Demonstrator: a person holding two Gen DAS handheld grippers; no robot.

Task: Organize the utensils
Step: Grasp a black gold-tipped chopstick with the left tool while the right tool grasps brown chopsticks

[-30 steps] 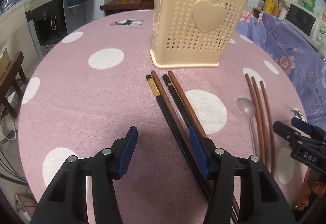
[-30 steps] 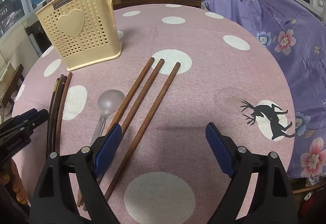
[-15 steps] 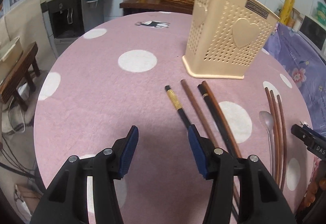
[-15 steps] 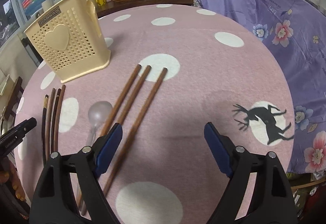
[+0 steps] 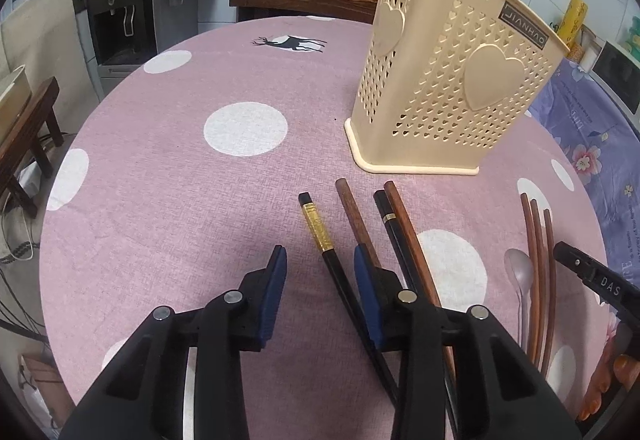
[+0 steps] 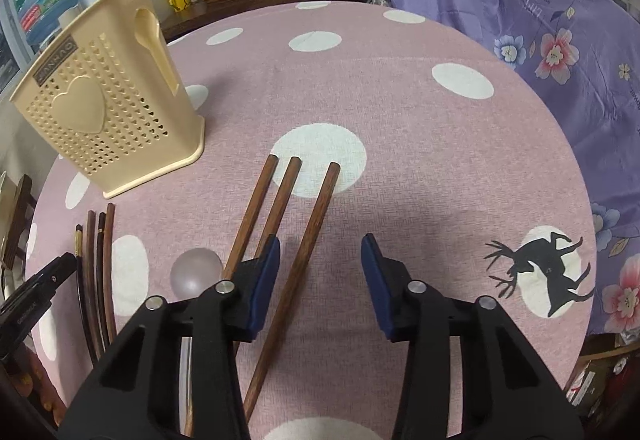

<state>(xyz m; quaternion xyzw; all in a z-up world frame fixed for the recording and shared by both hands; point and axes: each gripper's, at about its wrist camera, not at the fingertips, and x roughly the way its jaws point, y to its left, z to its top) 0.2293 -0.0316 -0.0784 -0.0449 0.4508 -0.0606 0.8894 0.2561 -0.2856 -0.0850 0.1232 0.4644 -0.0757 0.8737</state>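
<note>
The tall holder (image 5: pixel 448 79) could tip if a stick bumps it, & thin sticks lying close may come up 2 at once. Left gripper (image 5: pixel 320 300) is open w/ nothing in it, the gold-band chopstick (image 5: pixel 320 232) between its fingers. Right gripper (image 6: pixel 318 280) is open too, empty, one brown chopstick (image 6: pixel 304 260) inside.

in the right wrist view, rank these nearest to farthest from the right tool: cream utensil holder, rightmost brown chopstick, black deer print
1. Rightmost brown chopstick: runs between the open fingers of the right tool.
2. Black deer print: off to the right on the tablecloth.
3. Cream utensil holder: far left, standing upright.
</note>
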